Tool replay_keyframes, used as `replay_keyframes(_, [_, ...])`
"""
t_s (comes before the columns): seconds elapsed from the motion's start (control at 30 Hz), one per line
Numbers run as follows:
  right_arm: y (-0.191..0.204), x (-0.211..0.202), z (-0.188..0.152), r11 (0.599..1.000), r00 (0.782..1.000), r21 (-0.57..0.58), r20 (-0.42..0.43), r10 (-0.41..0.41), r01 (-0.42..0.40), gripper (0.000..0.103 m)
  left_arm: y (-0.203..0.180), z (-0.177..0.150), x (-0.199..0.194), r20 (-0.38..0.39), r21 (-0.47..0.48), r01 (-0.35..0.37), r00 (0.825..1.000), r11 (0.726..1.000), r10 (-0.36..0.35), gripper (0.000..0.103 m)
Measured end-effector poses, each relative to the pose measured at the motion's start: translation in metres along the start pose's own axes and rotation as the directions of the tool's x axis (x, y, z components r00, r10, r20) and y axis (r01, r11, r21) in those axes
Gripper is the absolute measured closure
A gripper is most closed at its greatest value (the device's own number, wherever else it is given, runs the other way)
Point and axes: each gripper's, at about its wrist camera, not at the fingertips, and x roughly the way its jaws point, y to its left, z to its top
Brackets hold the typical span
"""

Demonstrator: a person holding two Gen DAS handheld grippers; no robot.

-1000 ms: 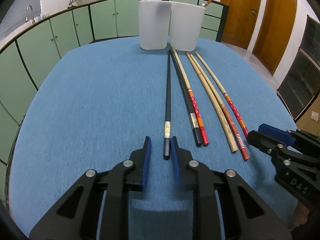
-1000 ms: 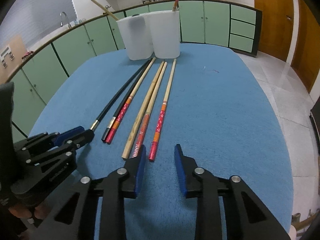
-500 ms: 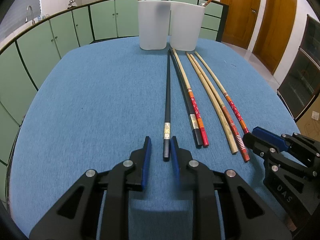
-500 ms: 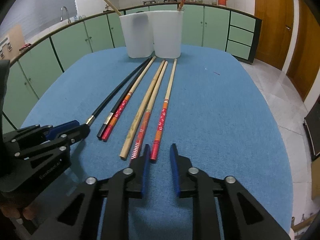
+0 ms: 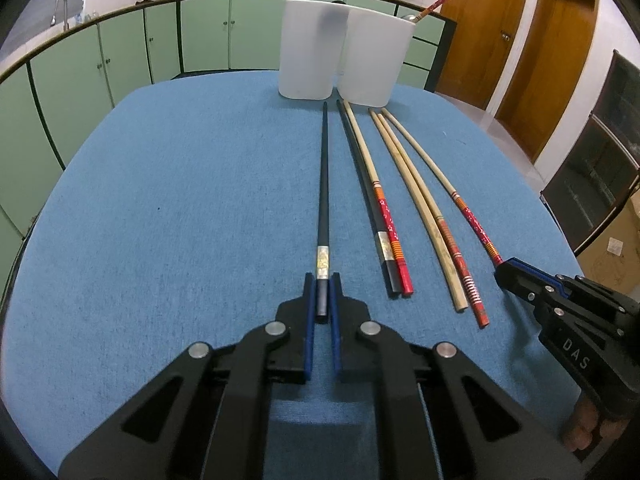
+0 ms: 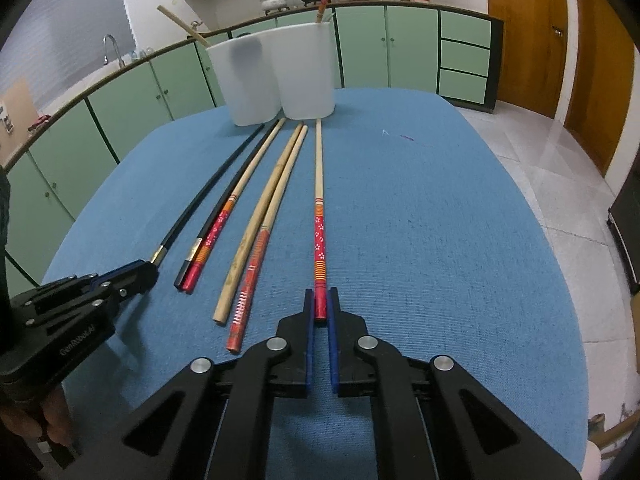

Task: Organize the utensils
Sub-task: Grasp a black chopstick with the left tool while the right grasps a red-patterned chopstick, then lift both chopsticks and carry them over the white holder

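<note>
Several chopsticks lie side by side on the blue table (image 5: 180, 208), tips toward two white plastic cups. My left gripper (image 5: 322, 284) is shut on the near end of the leftmost black chopstick (image 5: 323, 184), which rests on the table. My right gripper (image 6: 320, 300) is shut on the near end of the rightmost red-patterned bamboo chopstick (image 6: 319, 208). Between them lie another black chopstick (image 5: 362, 184), a red-banded one (image 5: 384, 216), a plain bamboo one (image 5: 416, 208) and one more red-ended chopstick (image 5: 452, 248). The left cup (image 5: 308, 48) holds a bamboo chopstick; the right cup (image 5: 376, 58) holds a red one.
Green kitchen cabinets (image 5: 120, 52) curve round behind the table. Wooden doors (image 5: 480, 32) stand at the right. The table's right edge drops to a tiled floor (image 6: 560, 168). My right gripper's body also shows in the left wrist view (image 5: 568, 320).
Both grippers have moved forward and closed: the left jaws now clamp the black chopstick's end, and the right jaws clamp the red-patterned chopstick's end.
</note>
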Motion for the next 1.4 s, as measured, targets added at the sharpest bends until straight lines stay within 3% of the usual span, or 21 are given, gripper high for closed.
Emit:
replay_keyframes(0.3, [0.000,0.000,0.000,1.000,1.000,0.000,0.000,-0.002,0.002,0.097,0.000,0.001,0.002,0.000,0.004,-0.002,1.000,1.000,0.002,0.095])
replay_keyframes(0.4, [-0.001,0.000,-0.001,1.000,1.000,0.009,0.001,0.008,-0.008,0.097,0.000,-0.001,0.000,0.004,-0.003,0.027,1.000,1.000,-0.027,0.087])
replay_keyframes(0.47, [-0.002,0.000,-0.001,1.000,1.000,0.014,0.001,0.014,-0.014,0.097,-0.002,-0.001,0.000,0.006,0.004,0.040,0.999,0.999,-0.040,0.076])
replay_keyframes(0.57, [-0.003,0.001,-0.001,1.000,1.000,0.016,0.001,0.016,-0.016,0.097,-0.006,-0.004,-0.002,0.005,0.022,0.035,0.999,0.999,-0.035,0.071])
replay_keyframes(0.8, [-0.002,0.001,-0.001,1.000,1.000,0.017,0.000,0.016,-0.016,0.097,-0.003,-0.003,-0.001,0.004,0.004,0.037,0.999,0.999,-0.037,0.077])
replay_keyframes(0.97, [-0.001,0.001,-0.001,1.000,1.000,0.009,0.000,0.006,-0.006,0.097,-0.003,-0.004,-0.001,0.001,0.000,0.021,1.000,1.000,-0.021,0.091])
replay_keyframes(1.23, [0.001,0.001,-0.001,1.000,1.000,0.003,0.000,-0.003,0.003,0.097,-0.010,-0.003,0.000,-0.002,0.032,-0.019,1.000,0.999,0.019,0.091])
replay_keyframes(1.4, [-0.002,0.000,-0.001,1.000,1.000,0.012,0.004,0.009,-0.009,0.097,-0.013,-0.003,0.000,-0.001,0.048,-0.042,0.999,0.998,0.042,0.097])
